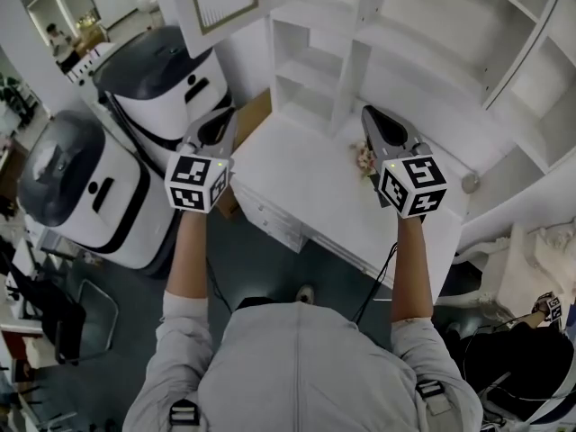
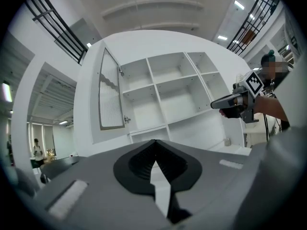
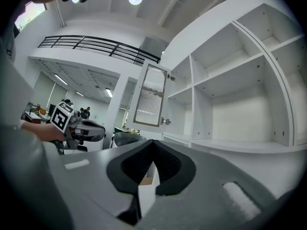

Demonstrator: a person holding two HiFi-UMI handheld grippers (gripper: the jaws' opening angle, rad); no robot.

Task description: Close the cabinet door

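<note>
Cabinet door is noted swung wide open at the upper left of the shelving unit, long axis upright, ribbed panel faced toward the grippers. Left gripper and right gripper are closed on nothing.

No words or numbers can be read. The left gripper and right gripper bear only square marker patterns, apparently not lettering.

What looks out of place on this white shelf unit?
The ribbed-glass cabinet door at the unit's left end stands swung open, away from its compartment. The left gripper and right gripper are shut, empty and not touching it.
</note>
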